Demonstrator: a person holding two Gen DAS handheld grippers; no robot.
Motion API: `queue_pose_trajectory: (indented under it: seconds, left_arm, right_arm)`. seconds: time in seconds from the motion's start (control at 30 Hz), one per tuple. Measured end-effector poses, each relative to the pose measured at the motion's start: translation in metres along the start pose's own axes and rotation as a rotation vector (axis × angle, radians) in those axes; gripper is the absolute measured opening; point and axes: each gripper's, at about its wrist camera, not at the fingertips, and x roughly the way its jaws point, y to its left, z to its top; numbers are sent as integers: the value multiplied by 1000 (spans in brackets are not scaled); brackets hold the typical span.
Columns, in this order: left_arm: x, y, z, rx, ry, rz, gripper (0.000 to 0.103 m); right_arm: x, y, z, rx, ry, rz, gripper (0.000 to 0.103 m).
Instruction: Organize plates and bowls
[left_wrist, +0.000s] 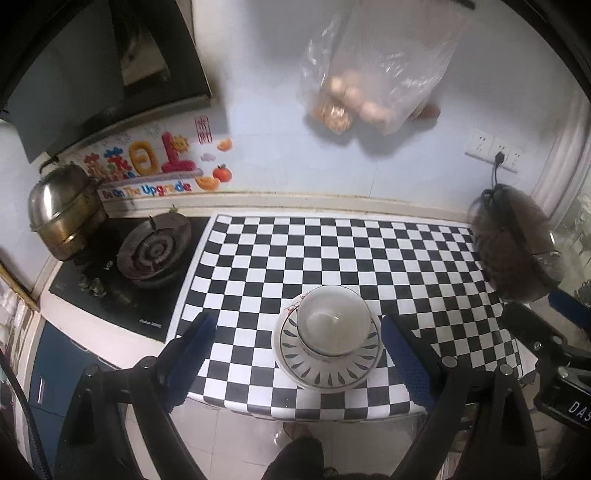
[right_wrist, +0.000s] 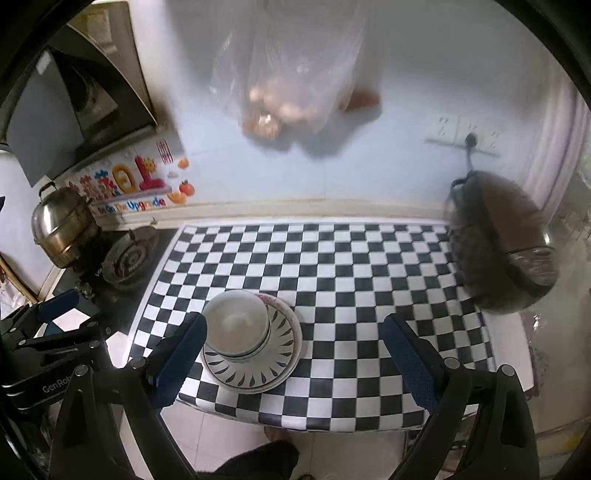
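Kitchen counter under a black-and-white checkered cloth (left_wrist: 369, 251), white wall behind. Going left to right: a steel pot (left_wrist: 62, 210) at nine o'clock, the gas burner (left_wrist: 155, 251) beside it, the stack of dishes at six o'clock near the front edge, and a brown rice cooker (left_wrist: 517, 243) at three o'clock. Overhead, at twelve, hangs a plastic bag (left_wrist: 376, 74) of eggs.

White bowls (left_wrist: 334, 321) sit nested on patterned plates (left_wrist: 328, 369), everything in one pile. The left gripper (left_wrist: 295, 358) is spread wide and holds nothing; the right gripper (right_wrist: 295, 358) likewise, with the pile near its left finger.

I judge the stacking done, with both claws clear of it. Next, if anything, comes carrying the pile away, which needs a steady two-sided grip on the bottom plate.
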Motion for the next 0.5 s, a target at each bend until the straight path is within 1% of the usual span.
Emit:
queue_pose_trajectory:
  seconds: [0.17, 0.27, 0.5]
  left_arm:
    - [-48, -4, -14, -10, -65, 24, 92]
    - [-74, -6, -22, -8, -82, 30, 92]
    - [-124, -2, -42, 5, -133, 26, 92]
  right_arm:
    - [-54, -1, -15, -12, -73, -15, 98]
    - [-81, 0, -21, -11, -93, -13, 98]
    - [-147, 9, -43, -7, -146, -51, 98]
